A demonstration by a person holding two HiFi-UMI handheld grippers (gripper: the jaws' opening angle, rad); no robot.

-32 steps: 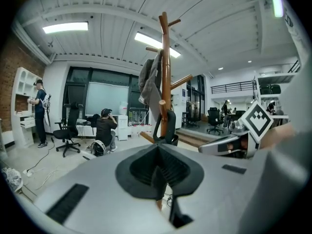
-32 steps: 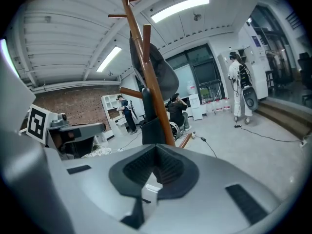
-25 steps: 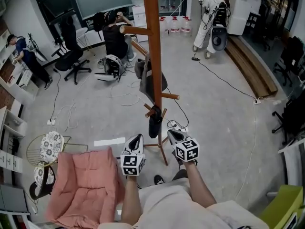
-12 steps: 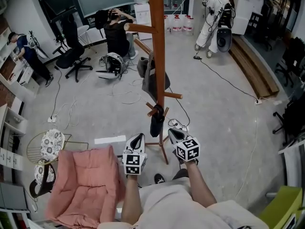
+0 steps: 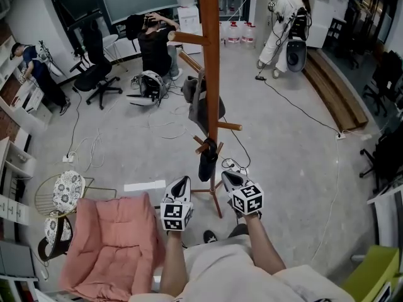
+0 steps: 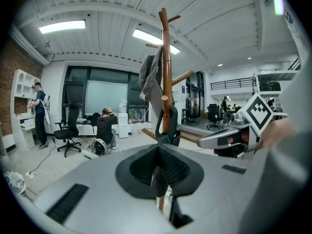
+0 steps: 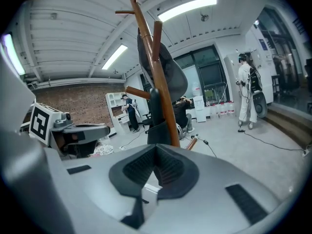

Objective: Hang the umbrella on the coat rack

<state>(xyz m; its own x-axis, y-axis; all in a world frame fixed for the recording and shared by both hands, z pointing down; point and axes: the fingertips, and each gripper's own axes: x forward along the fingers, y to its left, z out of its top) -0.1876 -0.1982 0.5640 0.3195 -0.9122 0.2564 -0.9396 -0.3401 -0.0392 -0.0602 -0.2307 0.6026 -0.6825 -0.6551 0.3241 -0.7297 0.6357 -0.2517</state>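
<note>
Far left in the head view: a person standing by white shelves, and lower down a wire-framed stool with a patterned cushion, just beside a pink padded seat on the floor. Farther back, a black office chair and a second person crouched low, hands up at the head, loose cables spread over the floor nearby. Next, the left tool, held low in front of the body, clenched on nothing. Same left tool seen from its own camera: jaws pressed together, nothing between them. Just right of it, the wooden coat rack, upright on the floor, with a grey garment draped from a peg partway up. Below that garment, the black folded umbrella, hanging from a low peg, close against the post and apart from both tools. Also in sight beyond the jaws, against the post: umbrella in the left gripper view, umbrella in the right gripper view. Then the right tool, level with the left one and near it, likewise clenched and empty. Right tool from its own camera: jaws closed together. Farther right and back, water bottles on the floor, a third person standing in light clothing, and long wooden boards lying along the floor.
</note>
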